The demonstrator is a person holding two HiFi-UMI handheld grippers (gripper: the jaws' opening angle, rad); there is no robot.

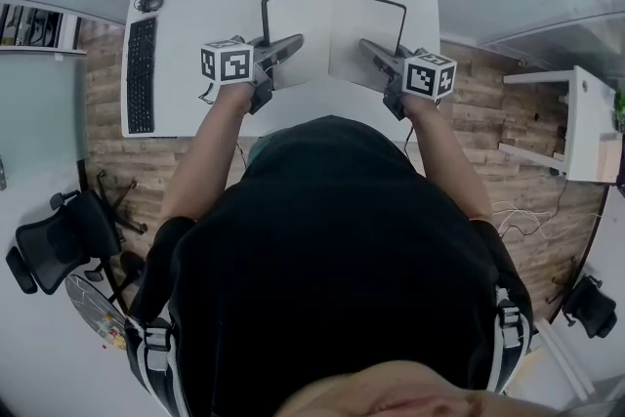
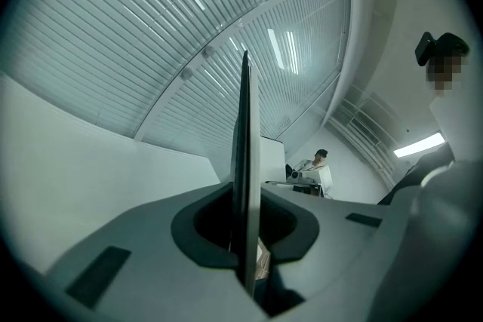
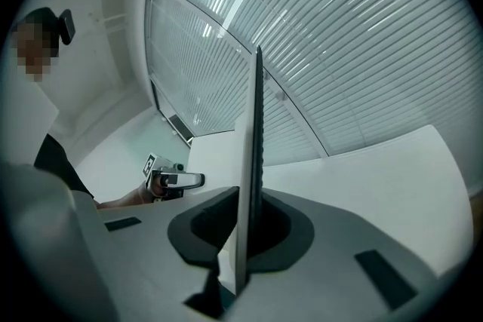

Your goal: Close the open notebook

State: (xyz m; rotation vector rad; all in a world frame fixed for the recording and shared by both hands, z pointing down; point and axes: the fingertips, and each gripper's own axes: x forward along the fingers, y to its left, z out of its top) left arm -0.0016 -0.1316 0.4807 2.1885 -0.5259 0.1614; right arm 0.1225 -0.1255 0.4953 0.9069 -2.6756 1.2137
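The notebook (image 1: 332, 24), white pages with a black cover edge, lies open on the white desk (image 1: 195, 24), both halves tilted up. My left gripper (image 1: 290, 44) is shut on the left half's outer edge. My right gripper (image 1: 368, 47) is shut on the right half's outer edge. In the left gripper view the cover (image 2: 245, 147) stands edge-on between the closed jaws of the left gripper (image 2: 245, 203). The right gripper view shows the other cover (image 3: 253, 154) likewise in the right gripper (image 3: 249, 203), with the left gripper (image 3: 177, 179) beyond it.
A black keyboard (image 1: 142, 73) and a mouse (image 1: 148, 3) lie on the desk's left part. An office chair (image 1: 59, 239) stands on the wooden floor at the left, a white side table (image 1: 581, 122) at the right. A figure in white (image 2: 315, 171) shows far off.
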